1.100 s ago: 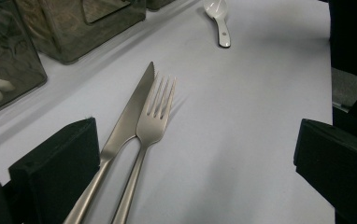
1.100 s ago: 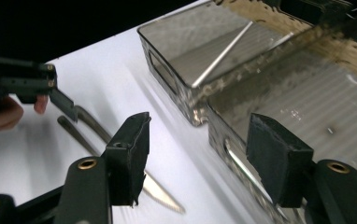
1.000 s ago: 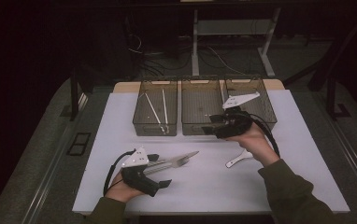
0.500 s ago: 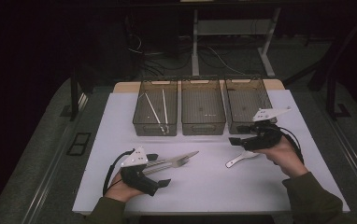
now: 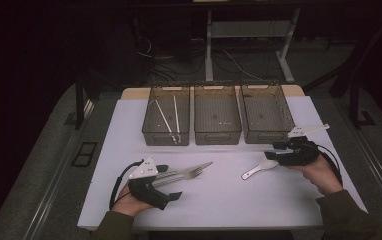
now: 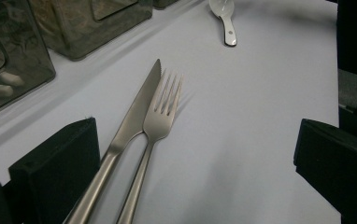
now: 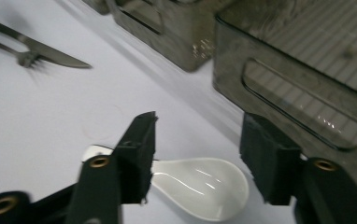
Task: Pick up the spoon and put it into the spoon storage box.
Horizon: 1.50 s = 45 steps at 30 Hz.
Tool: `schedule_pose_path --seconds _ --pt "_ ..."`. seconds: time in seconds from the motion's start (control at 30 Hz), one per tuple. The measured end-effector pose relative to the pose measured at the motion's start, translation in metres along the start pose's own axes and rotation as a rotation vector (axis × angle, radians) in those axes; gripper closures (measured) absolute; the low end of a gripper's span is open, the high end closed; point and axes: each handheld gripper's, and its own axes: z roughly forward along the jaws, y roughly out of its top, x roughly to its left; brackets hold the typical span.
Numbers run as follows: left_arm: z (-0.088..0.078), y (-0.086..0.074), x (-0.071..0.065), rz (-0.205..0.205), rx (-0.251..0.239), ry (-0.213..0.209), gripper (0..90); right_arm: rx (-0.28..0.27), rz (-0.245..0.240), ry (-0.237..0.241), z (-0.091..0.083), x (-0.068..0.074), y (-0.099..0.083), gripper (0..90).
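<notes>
The white spoon [image 5: 259,169] lies flat on the table [image 5: 219,200], right of centre in the high view. Its long axis runs diagonally: bowl toward the upper right, handle toward the lower left. In the right gripper view the bowl [image 7: 200,184] sits at the bottom centre, hollow side up, with the handle passing behind the left jaw.

The right gripper [image 5: 275,156] is at the bowl end of the spoon. Its jaws have just been closing and stand spread on either side of the bowl (no pad contact can be made out).

The left gripper [image 5: 171,186] rests at the lower left of the high view, jaws spread wide. A knife [image 6: 130,126] and a fork [image 6: 155,128] lie side by side between them, blade tip and tines toward the upper right of the high view; the knife handle runs close against one jaw.

Three transparent bins stand in a row at the upper centre of the high view. The left bin [image 5: 150,131] holds pale chopsticks [image 5: 175,114]. The middle bin [image 5: 217,136] and the right bin [image 5: 267,135] show bare floors
</notes>
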Motion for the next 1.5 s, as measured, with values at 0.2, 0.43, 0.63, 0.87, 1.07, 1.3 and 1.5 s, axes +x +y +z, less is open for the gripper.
schedule_pose_path --seconds 0.2,0.43,0.63,0.87,1.07,1.3,1.5 --pt "0.000 0.000 -0.001 0.005 0.008 0.000 0.0 0.042 0.027 -0.025 0.016 -0.011 -0.003 62.1" --pt "0.001 0.000 -0.001 0.004 0.010 -0.003 0.0 0.056 0.048 -0.064 0.029 -0.020 -0.003 81.4" --pt "0.001 0.000 -0.001 0.003 0.011 -0.003 0.0 0.113 0.043 -0.058 0.036 -0.022 -0.006 89.5" --pt "0.000 0.000 -0.002 0.004 0.008 -0.003 0.0 0.131 0.061 -0.056 0.030 -0.025 -0.009 89.5" --pt "0.000 0.000 -0.002 0.005 0.007 -0.002 0.0 0.138 0.070 -0.062 0.023 -0.025 -0.014 89.5" --pt "-0.001 0.000 -0.002 0.003 0.004 -0.001 0.0 0.102 0.092 -0.041 0.014 -0.020 -0.013 68.3" --pt "-0.001 0.001 -0.002 0.006 0.004 -0.001 0.0 0.106 0.081 -0.043 0.011 -0.014 -0.018 55.4"
